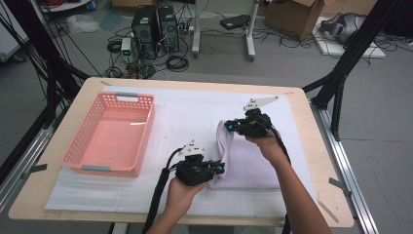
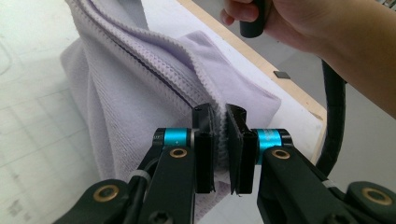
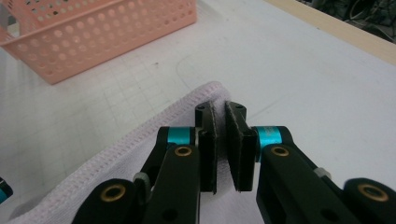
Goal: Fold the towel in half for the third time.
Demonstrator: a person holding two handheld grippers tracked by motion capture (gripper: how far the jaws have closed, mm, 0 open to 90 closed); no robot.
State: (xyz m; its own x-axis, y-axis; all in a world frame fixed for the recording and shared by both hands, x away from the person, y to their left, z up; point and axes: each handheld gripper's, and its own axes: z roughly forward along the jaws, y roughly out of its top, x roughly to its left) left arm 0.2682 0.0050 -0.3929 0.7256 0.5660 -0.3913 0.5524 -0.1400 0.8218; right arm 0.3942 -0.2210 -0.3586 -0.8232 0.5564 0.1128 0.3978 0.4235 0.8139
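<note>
A pale lilac towel [image 1: 246, 158] lies folded on the white mat, right of the middle of the table. My left gripper [image 1: 221, 168] is shut on its near left edge; in the left gripper view the hemmed layers of the towel [image 2: 140, 88] are pinched between the black pads of the left gripper [image 2: 220, 140]. My right gripper [image 1: 228, 126] is shut on the far left corner of the towel. In the right gripper view the towel's stitched edge [image 3: 116, 154] runs into the closed jaws of the right gripper [image 3: 220, 140].
A pink perforated basket [image 1: 87, 163], with nothing inside, stands on the left of the mat, also seen as the basket [image 3: 93, 37] ahead of the right gripper. The white gridded mat [image 1: 190, 112] covers the wooden table [image 1: 311, 141]. Cables and computer towers lie on the floor beyond.
</note>
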